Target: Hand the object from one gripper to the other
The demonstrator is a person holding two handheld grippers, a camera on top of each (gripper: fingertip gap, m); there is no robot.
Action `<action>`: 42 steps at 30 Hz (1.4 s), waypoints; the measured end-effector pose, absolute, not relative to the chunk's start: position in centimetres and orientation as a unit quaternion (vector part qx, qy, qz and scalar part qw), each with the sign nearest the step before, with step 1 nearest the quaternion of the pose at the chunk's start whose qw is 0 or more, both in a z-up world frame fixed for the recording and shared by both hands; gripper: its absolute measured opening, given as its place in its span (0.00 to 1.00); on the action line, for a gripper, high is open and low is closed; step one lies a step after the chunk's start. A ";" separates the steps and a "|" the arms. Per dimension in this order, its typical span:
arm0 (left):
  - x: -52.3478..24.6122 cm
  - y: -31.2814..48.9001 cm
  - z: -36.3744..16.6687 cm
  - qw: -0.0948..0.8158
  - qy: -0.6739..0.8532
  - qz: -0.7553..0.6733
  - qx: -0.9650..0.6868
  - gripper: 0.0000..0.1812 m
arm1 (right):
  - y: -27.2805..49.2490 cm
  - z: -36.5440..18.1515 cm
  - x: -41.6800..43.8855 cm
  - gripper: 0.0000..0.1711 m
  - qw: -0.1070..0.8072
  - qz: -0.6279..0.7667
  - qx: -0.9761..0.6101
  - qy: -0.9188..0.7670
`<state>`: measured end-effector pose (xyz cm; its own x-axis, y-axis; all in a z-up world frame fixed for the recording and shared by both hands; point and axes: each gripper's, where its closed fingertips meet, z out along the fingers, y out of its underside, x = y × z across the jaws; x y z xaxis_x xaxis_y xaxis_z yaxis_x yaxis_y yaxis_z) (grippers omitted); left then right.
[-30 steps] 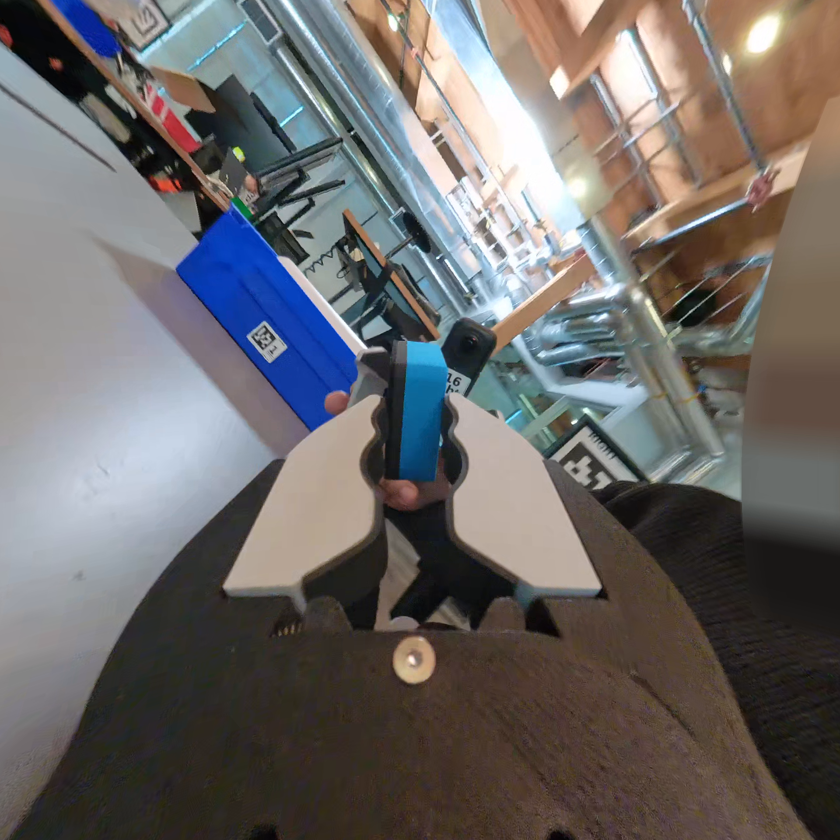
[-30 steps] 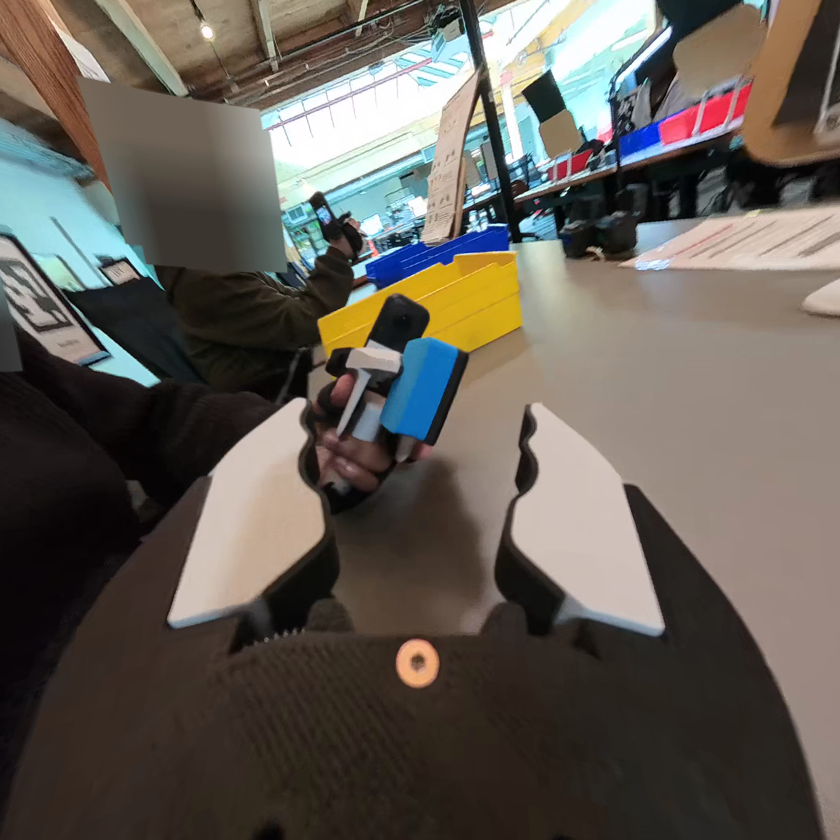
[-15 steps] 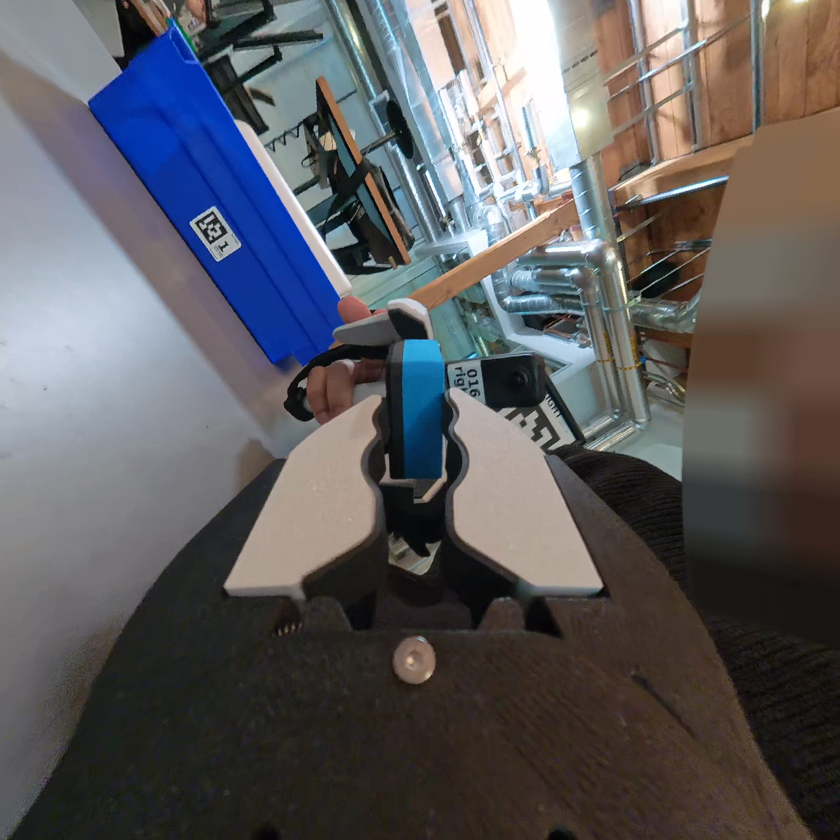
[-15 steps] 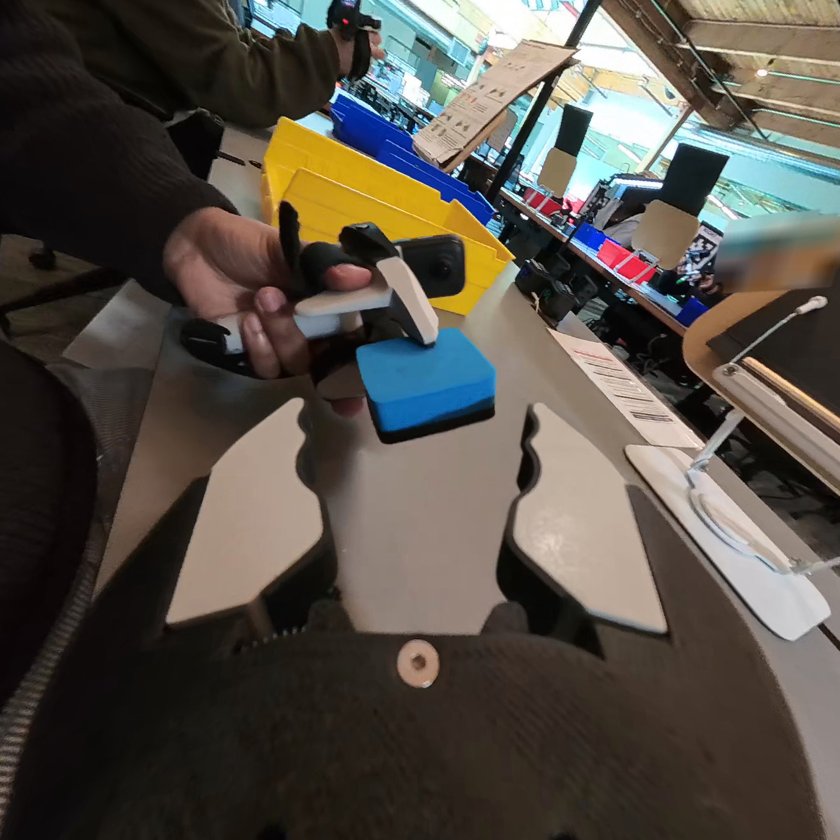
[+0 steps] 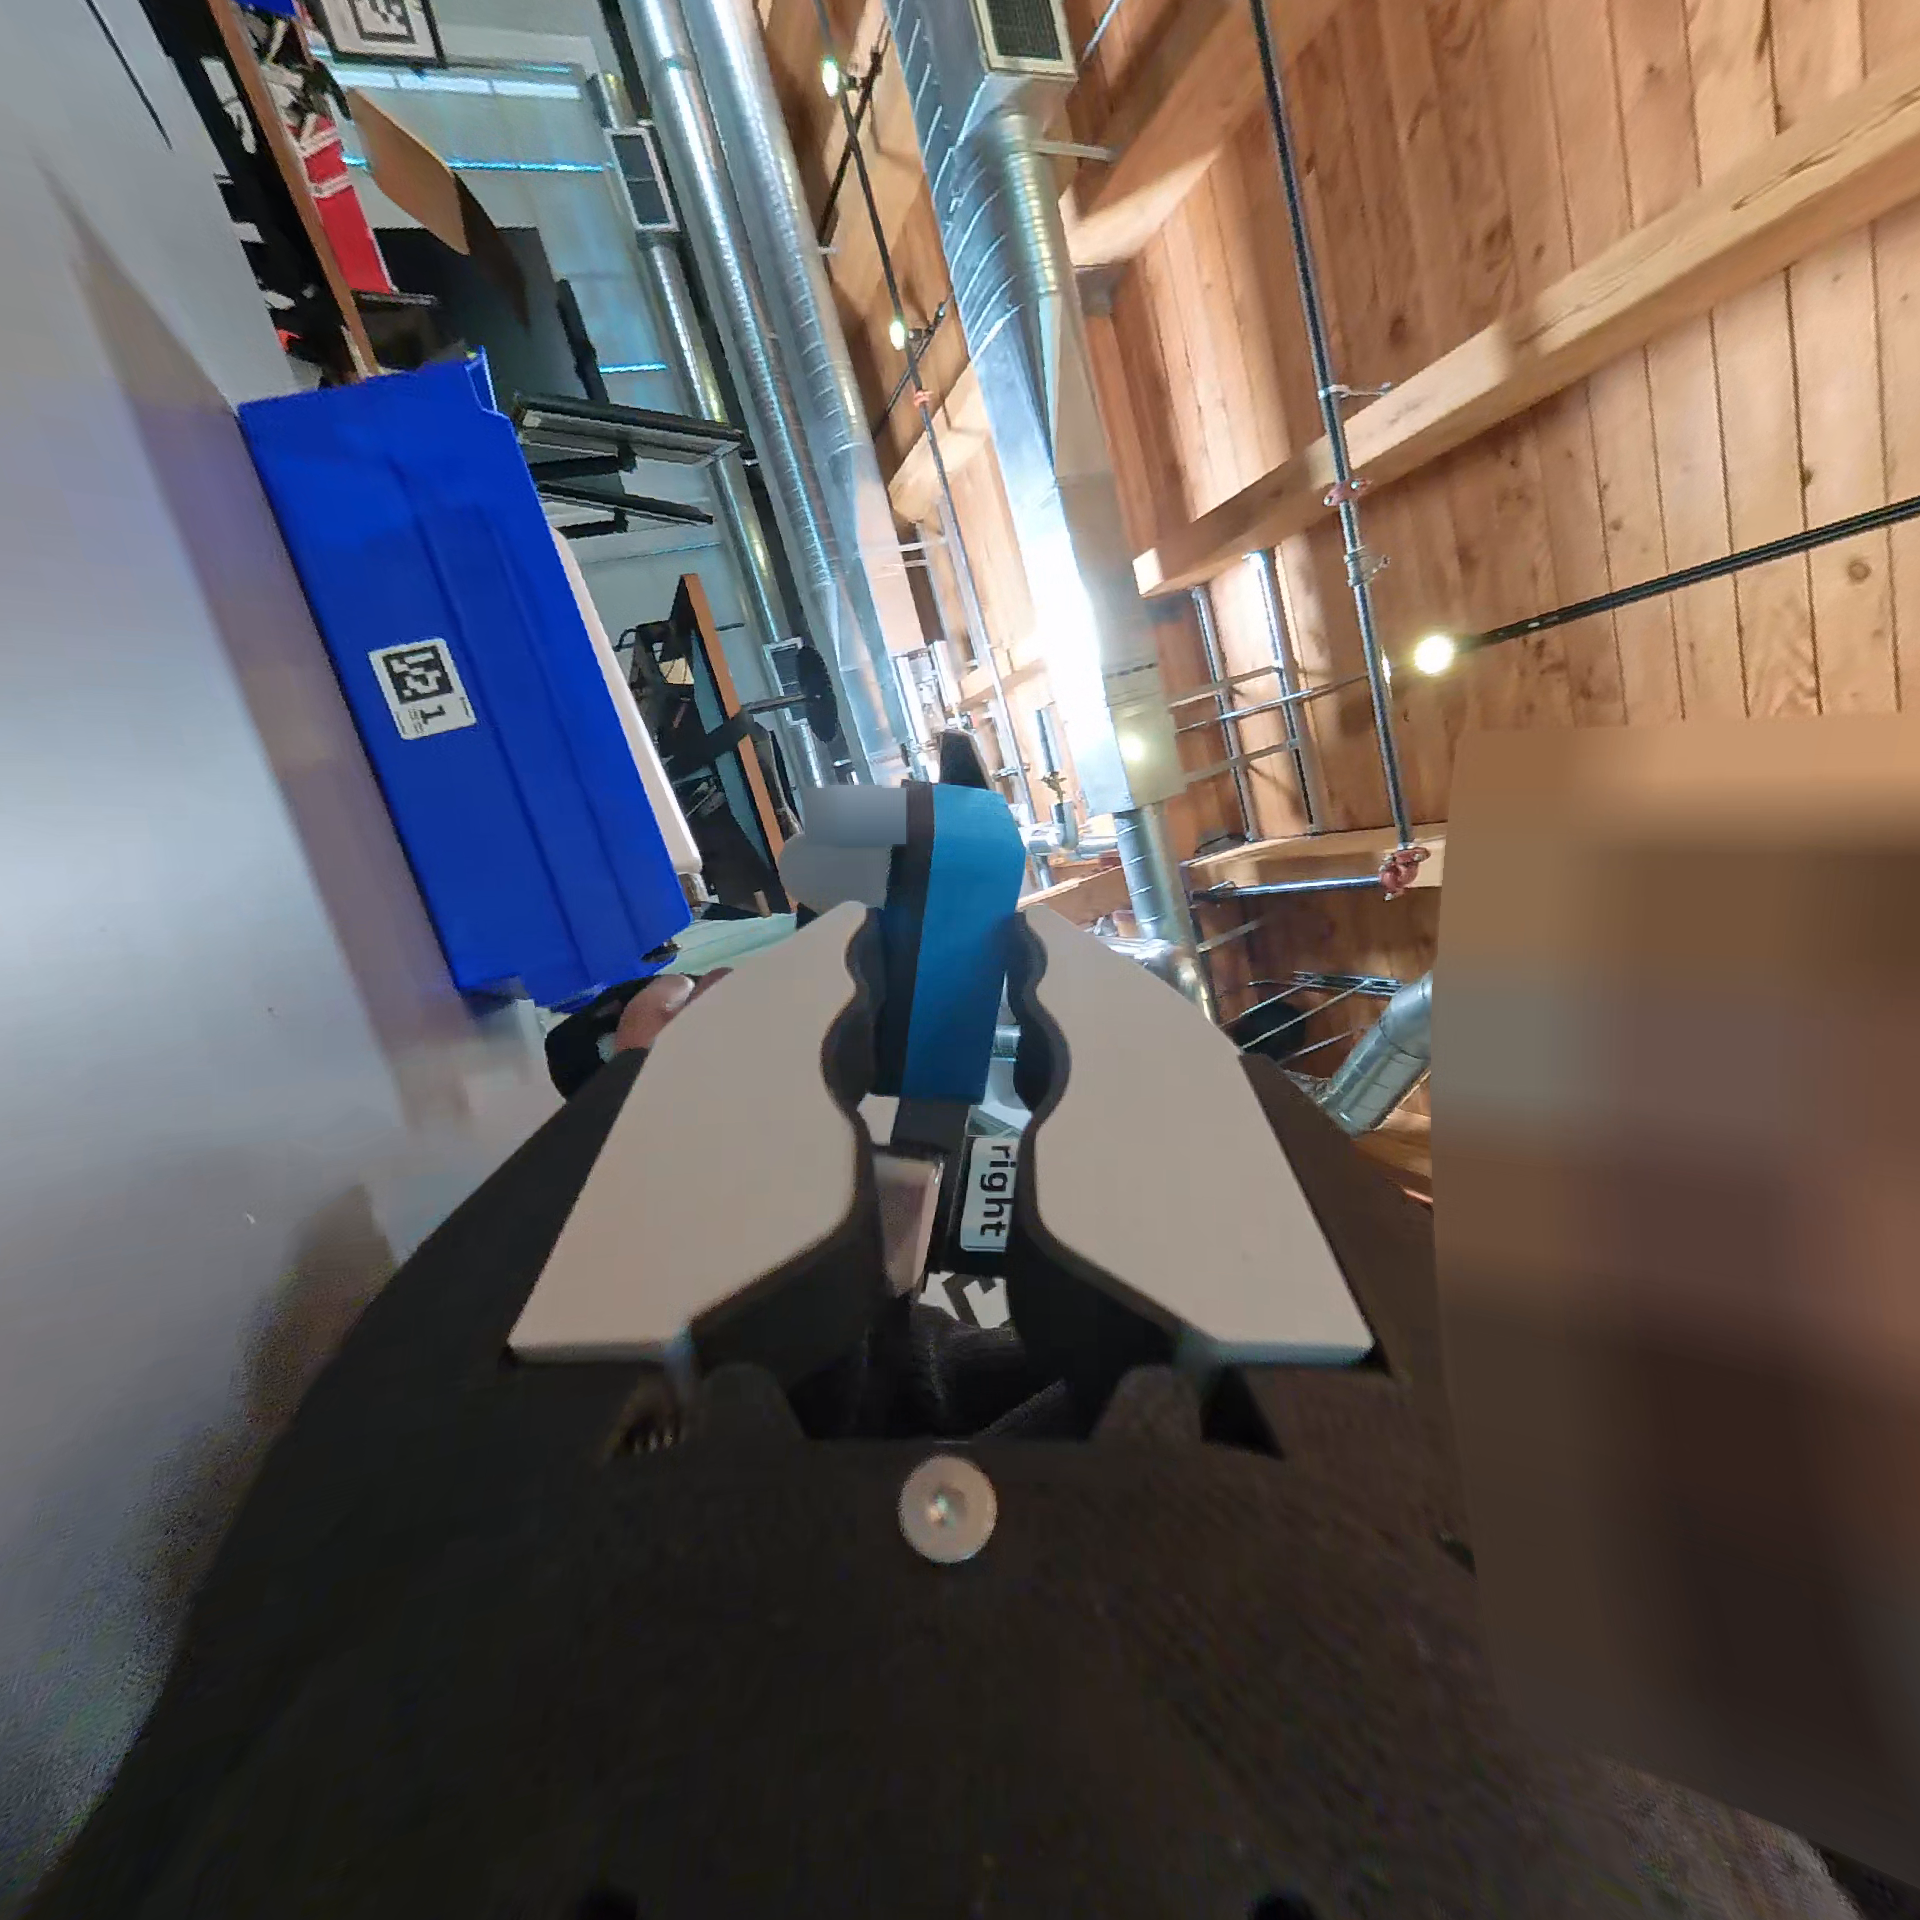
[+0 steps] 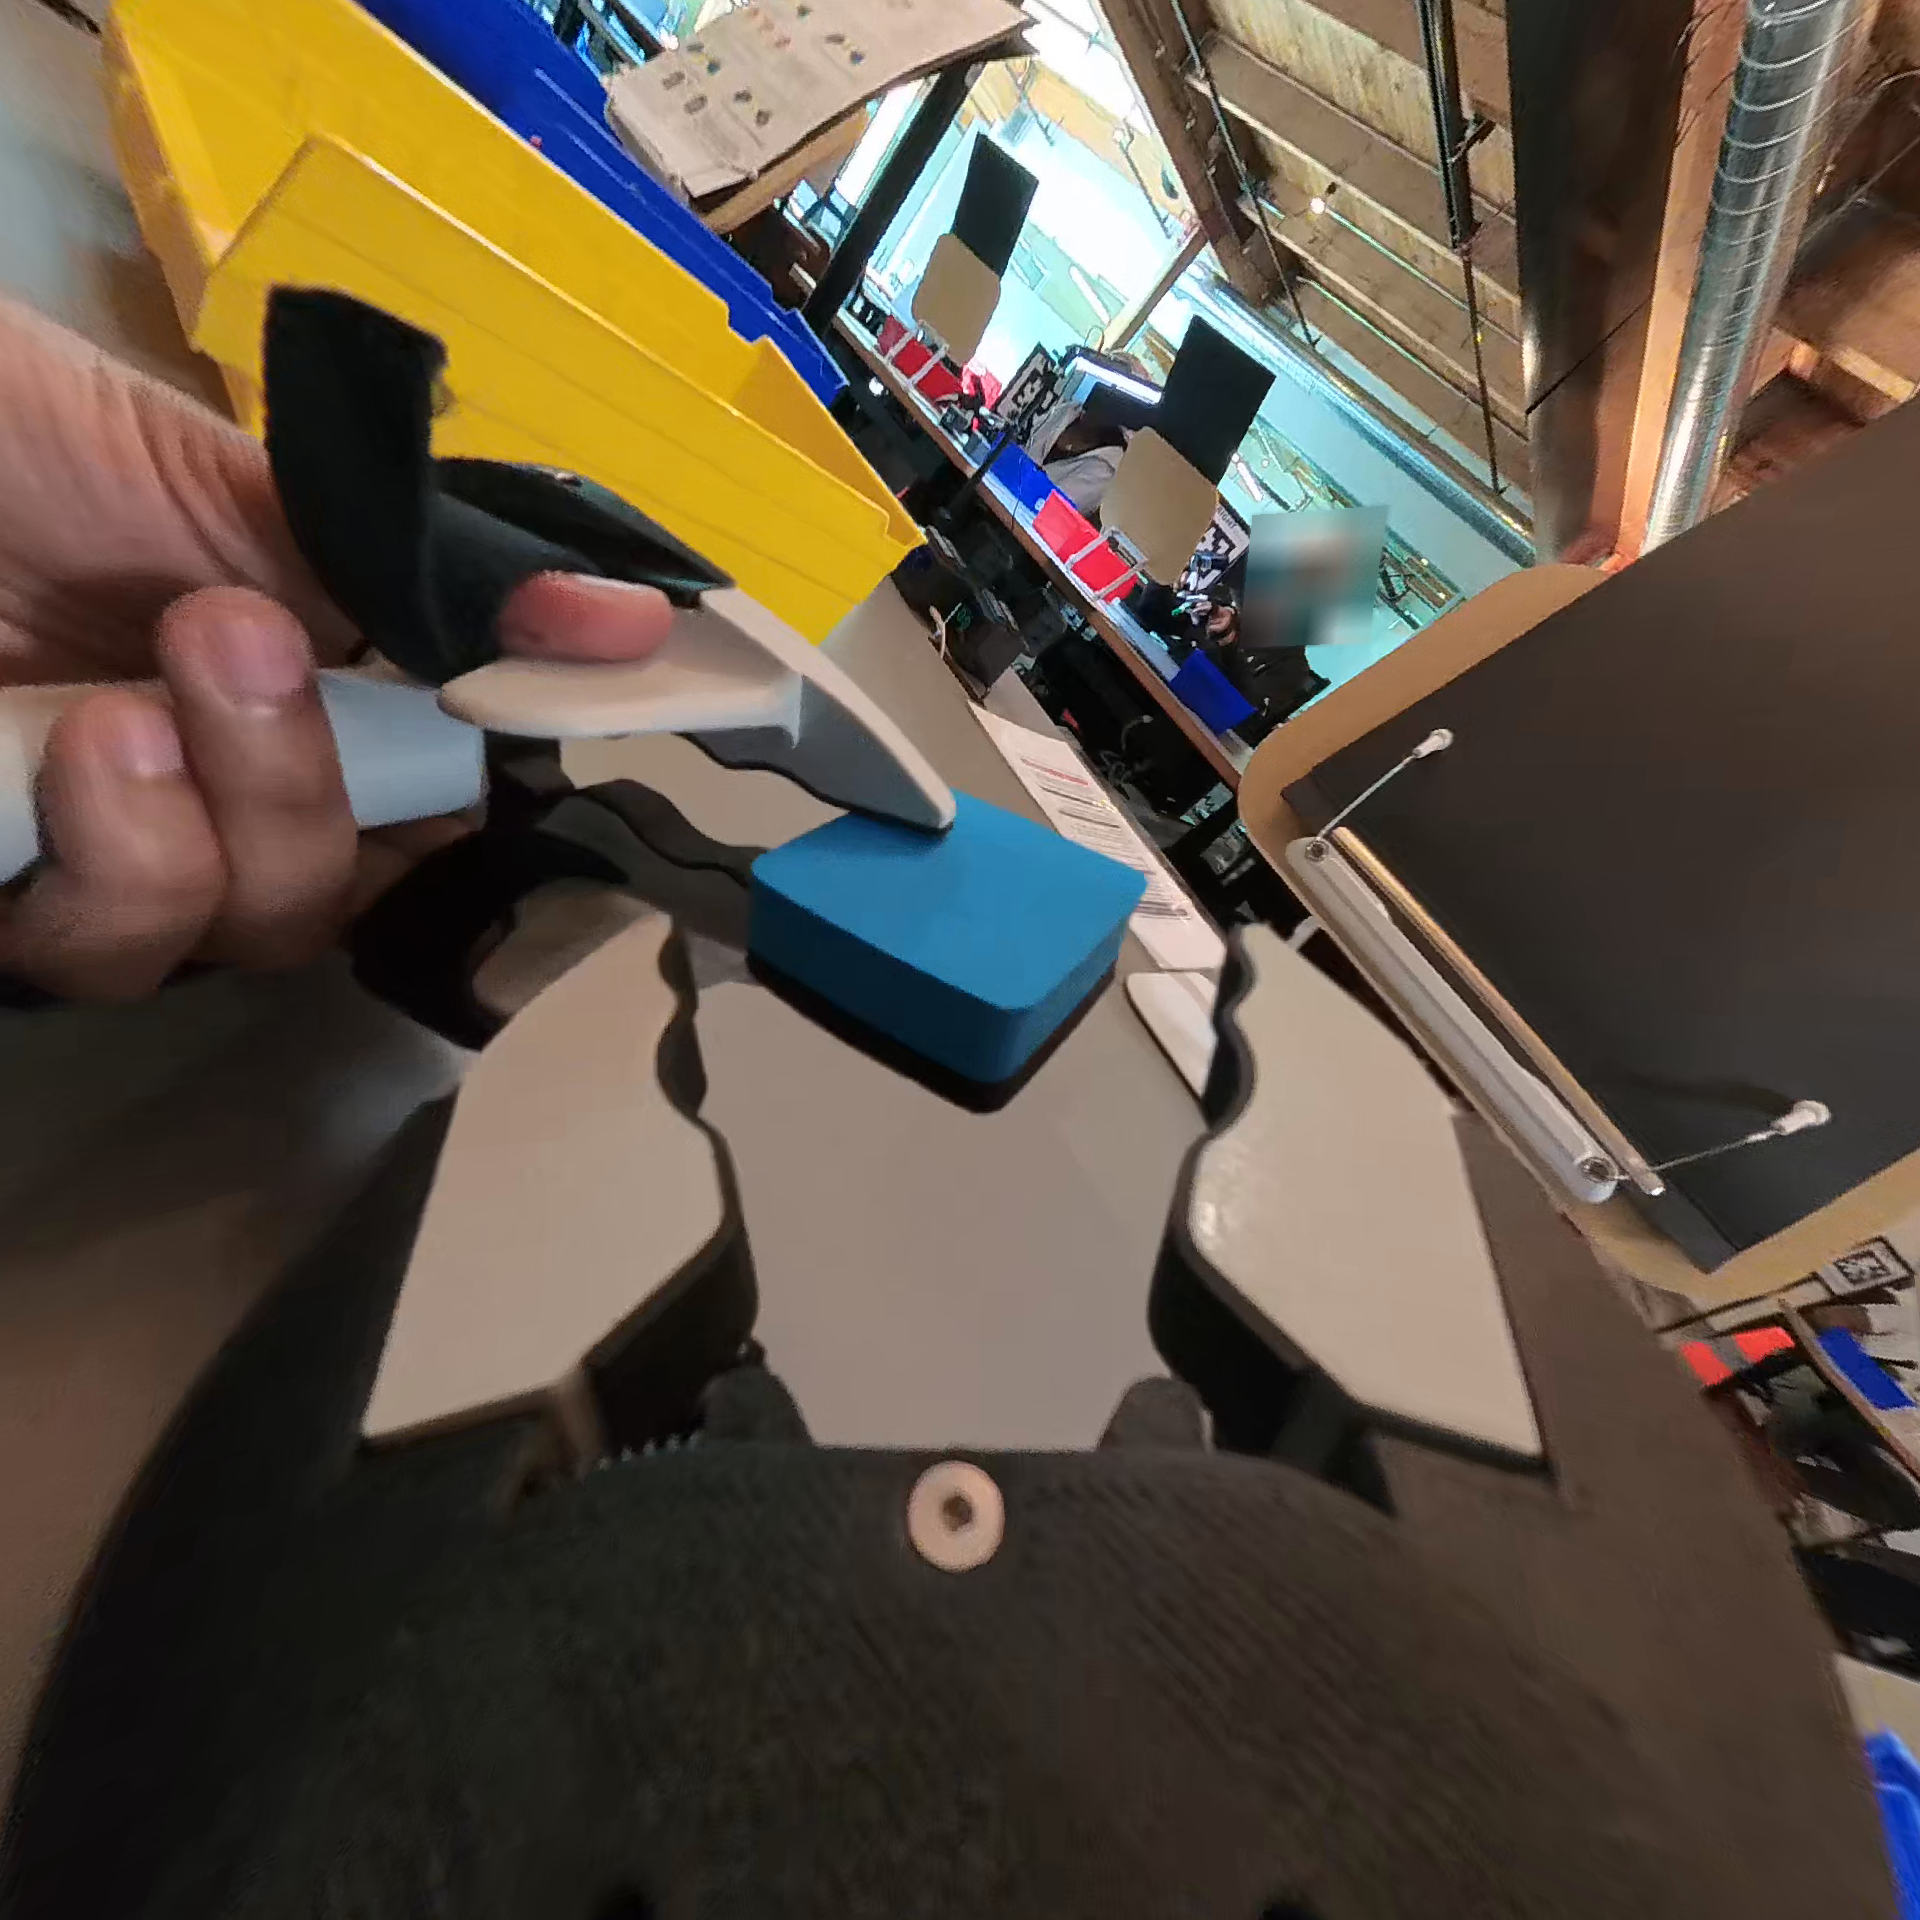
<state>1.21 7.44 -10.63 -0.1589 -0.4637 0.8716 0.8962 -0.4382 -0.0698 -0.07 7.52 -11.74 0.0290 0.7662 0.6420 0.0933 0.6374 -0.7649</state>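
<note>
1. The blue foam block, with a black underside, sits at frame centre in the right wrist view, clear of the tabletop.
2. The left hand-held gripper clamps the block between its fingers.
3. The right hand-held gripper stands wide open, its fingers on either side of the block and apart from it.
4. Yellow bins lie at upper left.

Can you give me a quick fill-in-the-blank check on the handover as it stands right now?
1. The left gripper is shut on the ____ eraser.
2. The right gripper has its jaws ____.
3. In the right wrist view, the bins behind the person's hand are ____.

Missing words: blue; open; yellow
</note>
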 end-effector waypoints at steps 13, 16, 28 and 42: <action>1.7 7.2 -10.9 0.471 -0.240 -0.722 -0.447 0.12 | 6.5 -11.3 0.4 0.41 0.625 0.292 -0.318 -0.650; 2.7 7.1 -11.3 0.458 -0.212 -0.717 -0.480 0.12 | 6.2 -12.2 0.2 0.52 0.596 0.316 -0.329 -0.661; 3.4 6.7 -10.8 0.445 -0.173 -0.726 -0.495 0.12 | 6.1 -11.7 1.4 0.42 0.565 0.366 -0.318 -0.668; 0.2 8.3 -10.9 0.545 -0.047 -0.586 -0.598 0.33 | 7.0 -9.5 3.2 0.42 0.466 0.533 -0.352 -0.612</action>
